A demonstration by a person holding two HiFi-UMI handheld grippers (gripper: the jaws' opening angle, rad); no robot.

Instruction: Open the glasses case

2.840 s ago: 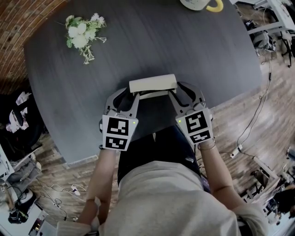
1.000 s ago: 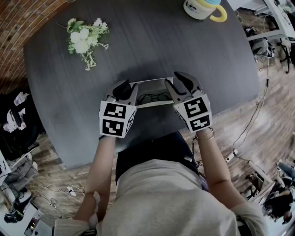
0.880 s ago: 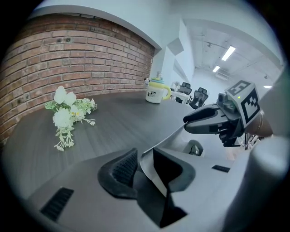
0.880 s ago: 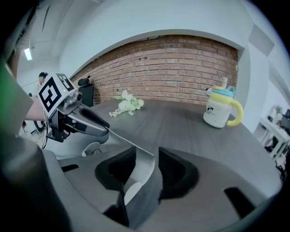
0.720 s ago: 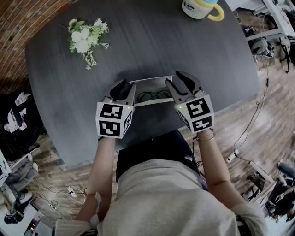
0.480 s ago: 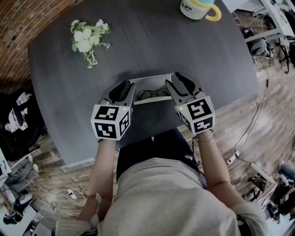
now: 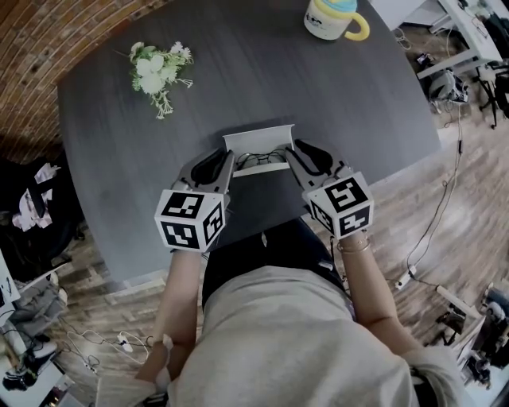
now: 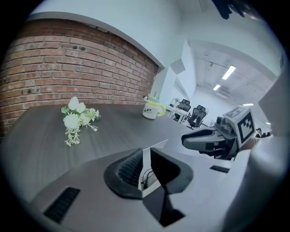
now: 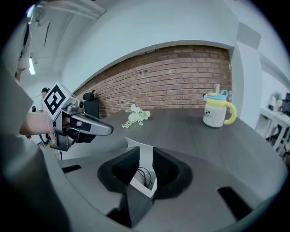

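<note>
The white glasses case [image 7: 258,141] lies open on the dark table [image 7: 342,95], its lid standing up and dark-framed glasses [image 7: 259,160] inside. My left gripper [image 7: 218,164] is at the case's left end and my right gripper [image 7: 305,156] at its right end, both raised a little and drawn back. Both pairs of jaws are closing. In the left gripper view the case's end [image 8: 146,170] shows in the narrow gap just ahead of the tips, and the pads are not pressing on it. The right gripper view shows the case [image 9: 144,172] the same way.
A white and yellow mug [image 7: 330,17] stands at the table's far right edge. A small bunch of white flowers [image 7: 159,70] lies at the far left. The near table edge runs just under my hands. A brick wall, office chairs and floor cables surround the table.
The case went from closed to open. Since a second ago both grippers have lifted and drawn back from its ends, and the left one has rolled.
</note>
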